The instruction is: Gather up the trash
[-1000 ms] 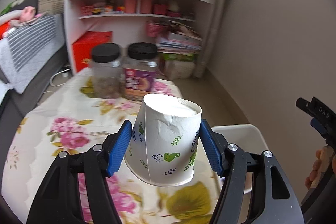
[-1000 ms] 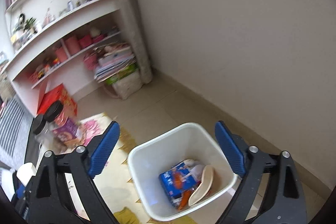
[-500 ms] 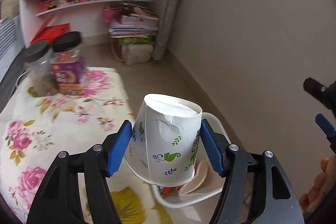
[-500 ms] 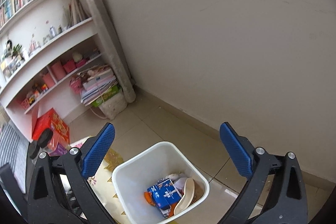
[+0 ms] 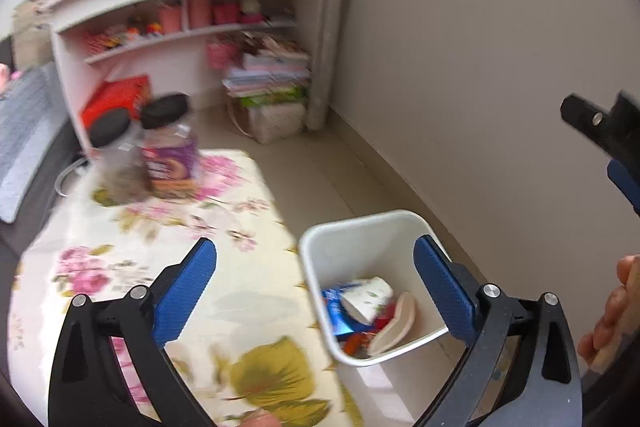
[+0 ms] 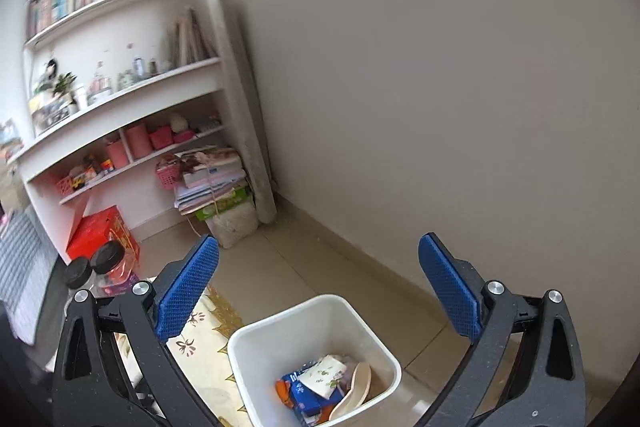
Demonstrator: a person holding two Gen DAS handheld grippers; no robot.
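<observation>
A white trash bin (image 5: 362, 231) stands on the floor beside the table; it also shows in the right wrist view (image 6: 276, 339). Inside lies the white paper cup with green leaf print (image 5: 366, 297) (image 6: 324, 377), on a blue packet (image 5: 335, 313) (image 6: 298, 393), beside a beige curved piece (image 5: 394, 325) (image 6: 352, 393) and orange scraps. My left gripper (image 5: 316, 285) is open and empty above the bin's near edge. My right gripper (image 6: 318, 291) is open and empty above the bin; part of it shows at the left wrist view's right edge (image 5: 608, 135).
A table with a floral cloth (image 5: 160, 267) lies left of the bin, with two black-lidded jars (image 5: 168, 151) at its far end. White shelves (image 5: 192, 11), a red box (image 5: 118, 99) and stacked papers (image 5: 272, 83) stand behind. A bare wall (image 5: 480, 47) is at right.
My left gripper opened and let go of the paper cup, which dropped into the bin. Both views shifted; the right gripper stayed open above the bin.
</observation>
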